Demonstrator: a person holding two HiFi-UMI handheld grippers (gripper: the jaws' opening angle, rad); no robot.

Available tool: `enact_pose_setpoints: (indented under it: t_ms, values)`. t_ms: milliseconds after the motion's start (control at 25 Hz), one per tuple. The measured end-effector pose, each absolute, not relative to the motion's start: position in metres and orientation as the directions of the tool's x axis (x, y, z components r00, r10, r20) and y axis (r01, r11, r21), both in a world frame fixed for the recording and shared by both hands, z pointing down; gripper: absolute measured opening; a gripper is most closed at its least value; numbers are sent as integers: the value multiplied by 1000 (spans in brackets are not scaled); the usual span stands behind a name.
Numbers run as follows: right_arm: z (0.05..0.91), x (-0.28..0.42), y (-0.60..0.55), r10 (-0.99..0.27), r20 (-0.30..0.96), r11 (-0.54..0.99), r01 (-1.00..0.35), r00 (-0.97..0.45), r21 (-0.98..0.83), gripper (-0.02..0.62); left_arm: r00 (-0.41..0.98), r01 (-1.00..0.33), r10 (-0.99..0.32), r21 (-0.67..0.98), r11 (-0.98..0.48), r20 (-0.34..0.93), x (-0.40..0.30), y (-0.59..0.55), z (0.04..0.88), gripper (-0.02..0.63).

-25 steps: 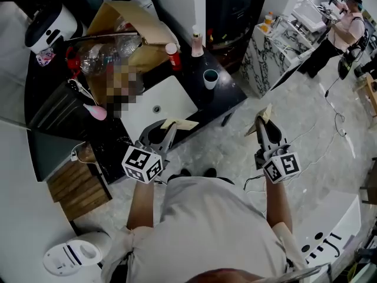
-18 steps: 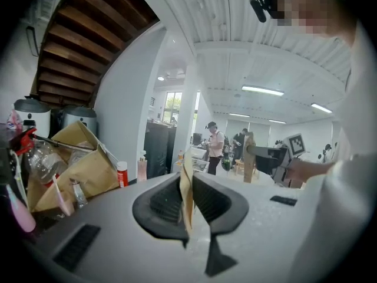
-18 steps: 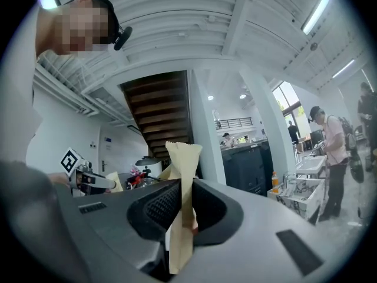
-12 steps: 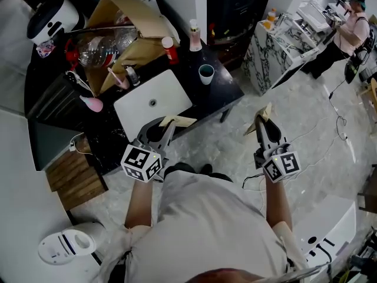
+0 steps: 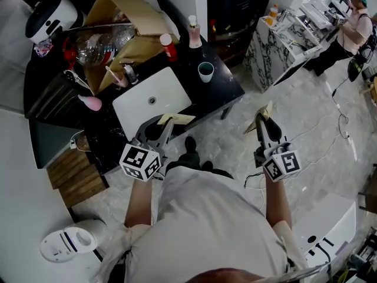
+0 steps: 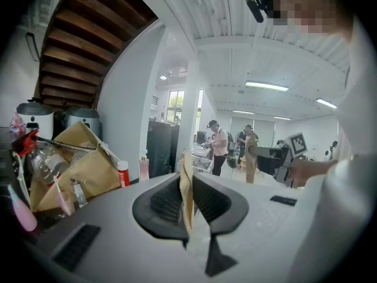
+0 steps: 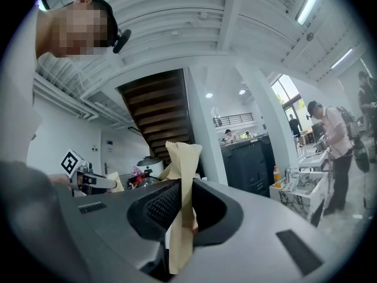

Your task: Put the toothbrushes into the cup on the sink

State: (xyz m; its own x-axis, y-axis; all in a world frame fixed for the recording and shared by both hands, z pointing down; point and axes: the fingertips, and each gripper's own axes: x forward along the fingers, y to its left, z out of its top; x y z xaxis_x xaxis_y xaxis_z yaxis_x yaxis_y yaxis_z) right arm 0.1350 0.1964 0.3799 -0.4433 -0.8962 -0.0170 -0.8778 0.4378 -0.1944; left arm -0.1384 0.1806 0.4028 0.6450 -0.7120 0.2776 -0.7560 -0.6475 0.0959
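A dark teal cup [image 5: 205, 71] stands on the black counter [image 5: 227, 93], to the right of the white sink basin [image 5: 152, 102]. My left gripper [image 5: 166, 124] hovers just off the counter's near edge, shut on a tan paper-wrapped toothbrush packet [image 5: 177, 119] that juts out flat over the edge. In the left gripper view the packet [image 6: 186, 187] stands edge-on between the jaws [image 6: 188, 205]. Further right, over the marble floor, my right gripper [image 5: 261, 122] is shut on a second tan packet [image 5: 264, 113]. The right gripper view shows that packet [image 7: 183, 170] pinched upright in the gripper [image 7: 182, 214].
Brown paper bags [image 5: 126, 37], a red bottle [image 5: 168, 46] and a pink bottle [image 5: 192, 31] crowd the counter's back. A pink item [image 5: 91, 103] lies left of the basin. A marble-topped table [image 5: 277, 40] and a person [image 5: 347, 25] stand at the far right. A wooden crate [image 5: 76, 178] sits low left.
Both grippers keep their packets and hold nearly the same place in the picture. The counter has drifted slightly up in the head view, and a foot has stepped forward below it.
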Motion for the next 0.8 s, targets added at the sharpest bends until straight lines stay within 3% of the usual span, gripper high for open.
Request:
enact_pose_setpoints:
  t_ms: [800]
  values:
    - [398,117,95,-931,15,355,-913,-366,-200,64,728,-669,-612,124,-733,309,-143,45,426,52]
